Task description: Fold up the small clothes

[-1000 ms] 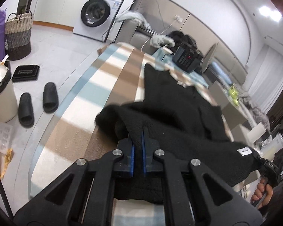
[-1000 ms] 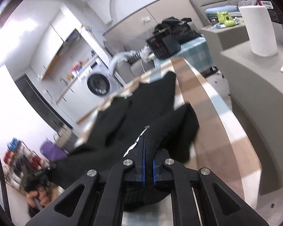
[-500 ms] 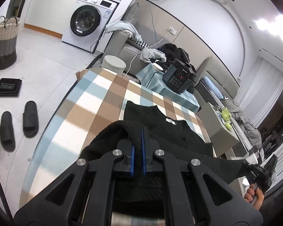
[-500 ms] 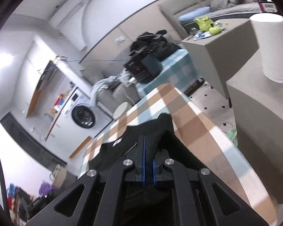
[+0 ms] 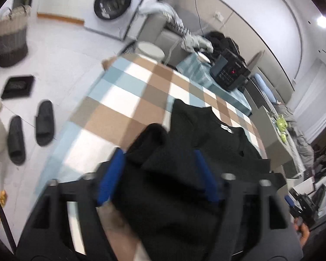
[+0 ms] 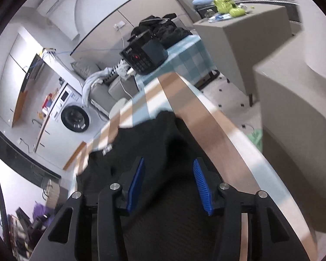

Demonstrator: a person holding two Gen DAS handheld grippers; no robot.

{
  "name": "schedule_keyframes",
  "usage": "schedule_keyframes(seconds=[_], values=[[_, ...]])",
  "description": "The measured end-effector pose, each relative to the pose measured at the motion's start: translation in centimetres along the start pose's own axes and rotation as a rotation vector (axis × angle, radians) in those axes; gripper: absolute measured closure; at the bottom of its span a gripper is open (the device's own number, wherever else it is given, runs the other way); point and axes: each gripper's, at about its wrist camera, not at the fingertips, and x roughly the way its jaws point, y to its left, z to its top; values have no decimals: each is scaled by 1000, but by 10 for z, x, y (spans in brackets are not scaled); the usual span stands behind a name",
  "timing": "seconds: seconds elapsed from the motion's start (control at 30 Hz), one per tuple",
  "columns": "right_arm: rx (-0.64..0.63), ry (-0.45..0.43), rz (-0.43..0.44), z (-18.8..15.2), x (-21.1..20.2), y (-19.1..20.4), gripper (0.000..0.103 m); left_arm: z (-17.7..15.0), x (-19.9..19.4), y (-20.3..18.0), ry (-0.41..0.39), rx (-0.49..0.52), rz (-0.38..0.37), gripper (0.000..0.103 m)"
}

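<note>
Between the spread fingers of both claws, a black knit sweater (image 5: 208, 143) is lying folded over itself on the checked desk (image 5: 128, 91). The left claw (image 5: 157, 165) and right claw (image 6: 168, 174) have just been opening; their blue pads are standing apart, seemingly pressing nothing, though the left view is blurred. The sweater is looking soft, limp and light, likely sagging wherever unsupported. Pinching a doubled edge or a shoulder seam just ahead of each claw should be giving a sure hold.
</note>
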Motion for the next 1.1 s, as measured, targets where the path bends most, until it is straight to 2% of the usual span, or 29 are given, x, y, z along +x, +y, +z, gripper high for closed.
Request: schedule_keyframes(seconds=[0.23, 0.33, 0.47, 0.53, 0.63, 0.7, 0.73, 0.77, 0.83, 0.9, 0.93, 0.97, 1.07, 1.1], values=[[-21, 86, 20, -57, -26, -19, 49, -57, -37, 12, 18, 30, 57, 33], [-21, 99, 25, -68, -30, -21, 44, -81, -34, 14, 49, 36, 71, 33], [-31, 132, 48, -81, -35, -21, 44, -103, -19, 16, 115, 16, 66, 34], [-51, 136, 47, -87, -36, -18, 44, -111, -14, 12, 131, 10, 40, 34], [-63, 159, 56, -94, -29, -15, 44, -121, -13, 0, 115, 32, 20, 44], [-75, 167, 53, -96, -23, -11, 44, -126, -10, -6, 112, 33, 11, 60], [-85, 168, 56, -96, -21, -9, 44, -129, -8, -8, 110, 25, 14, 72], [-106, 171, 53, -96, -15, -5, 44, -132, -6, -10, 110, 20, 19, 78], [-106, 173, 41, -95, -8, -1, 44, -137, -4, -12, 98, 11, 23, 88], [-108, 157, 35, -94, -2, 1, 44, -138, -2, -14, 81, 11, 26, 92], [-108, 145, 25, -93, 0, 2, 53, -139, -2, -14, 75, 8, 28, 94], [-127, 135, 13, -94, 3, 5, 69, -140, -2, -15, 73, 6, 25, 95], [-178, 119, 1, -96, 5, 14, 82, -142, -6, -18, 75, 32, 27, 97], [-188, 119, -3, -97, 3, 15, 83, -143, -8, -18, 74, 40, 29, 98]])
